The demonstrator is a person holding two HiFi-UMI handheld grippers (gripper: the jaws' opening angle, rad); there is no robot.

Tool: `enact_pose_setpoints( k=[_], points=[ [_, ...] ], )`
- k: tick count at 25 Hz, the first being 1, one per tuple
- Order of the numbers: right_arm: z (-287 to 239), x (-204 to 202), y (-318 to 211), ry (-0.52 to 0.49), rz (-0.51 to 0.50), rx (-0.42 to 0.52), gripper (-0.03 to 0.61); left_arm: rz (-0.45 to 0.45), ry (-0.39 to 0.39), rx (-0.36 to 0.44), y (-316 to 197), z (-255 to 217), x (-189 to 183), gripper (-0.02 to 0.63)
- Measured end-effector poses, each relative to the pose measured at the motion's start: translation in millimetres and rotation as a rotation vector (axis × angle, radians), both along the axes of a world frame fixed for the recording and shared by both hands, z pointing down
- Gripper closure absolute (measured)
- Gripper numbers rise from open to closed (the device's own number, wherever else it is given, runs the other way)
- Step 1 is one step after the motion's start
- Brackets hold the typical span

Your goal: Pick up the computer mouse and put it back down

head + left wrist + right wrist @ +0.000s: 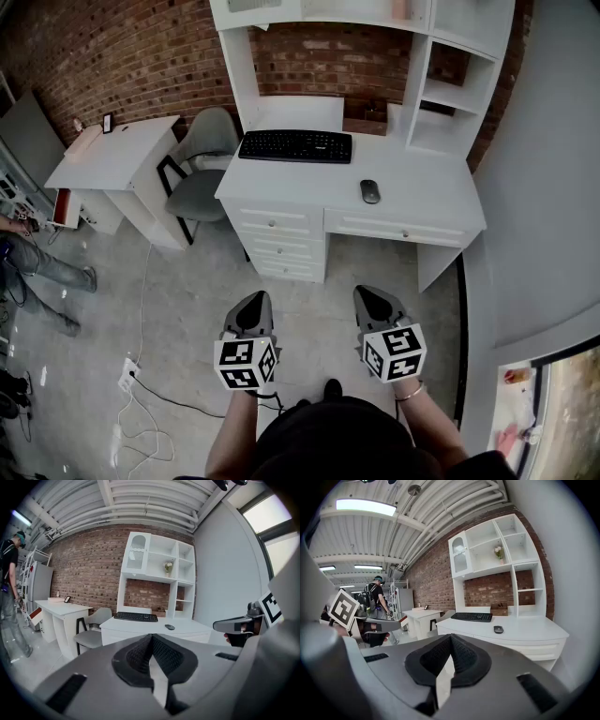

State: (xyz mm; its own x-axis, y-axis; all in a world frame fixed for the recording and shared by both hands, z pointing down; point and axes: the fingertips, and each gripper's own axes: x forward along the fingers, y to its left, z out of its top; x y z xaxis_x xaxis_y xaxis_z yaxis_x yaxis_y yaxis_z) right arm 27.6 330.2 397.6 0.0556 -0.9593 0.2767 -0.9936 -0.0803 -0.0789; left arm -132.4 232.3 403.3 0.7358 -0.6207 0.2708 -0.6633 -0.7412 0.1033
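Observation:
A dark computer mouse [370, 191] lies on the white desk [431, 202], to the right of a black keyboard [295, 145]. It also shows small in the left gripper view as the mouse [169, 627] and in the right gripper view as the mouse [498, 629]. Both grippers hang over the floor, well short of the desk. My left gripper [251, 305] is shut with nothing in it, and my right gripper [373, 298] is shut and empty too. Their tips meet at the left gripper [151, 638] and the right gripper [450, 639].
A grey chair [202, 173] stands left of the desk, beside a smaller white table [112, 155]. White shelves [450, 89] rise at the desk's back against a brick wall. A person [37, 267] stands at the far left. Cables and a socket strip [128, 375] lie on the floor.

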Motion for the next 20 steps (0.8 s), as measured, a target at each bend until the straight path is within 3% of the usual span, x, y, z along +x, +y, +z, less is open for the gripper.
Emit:
enact_pose_setpoints(
  k=[20],
  points=[
    [1, 31, -4, 0.004, -0.013, -0.012, 0.572, -0.001, -0.025, 0.013, 3, 1, 27, 0.604]
  ],
)
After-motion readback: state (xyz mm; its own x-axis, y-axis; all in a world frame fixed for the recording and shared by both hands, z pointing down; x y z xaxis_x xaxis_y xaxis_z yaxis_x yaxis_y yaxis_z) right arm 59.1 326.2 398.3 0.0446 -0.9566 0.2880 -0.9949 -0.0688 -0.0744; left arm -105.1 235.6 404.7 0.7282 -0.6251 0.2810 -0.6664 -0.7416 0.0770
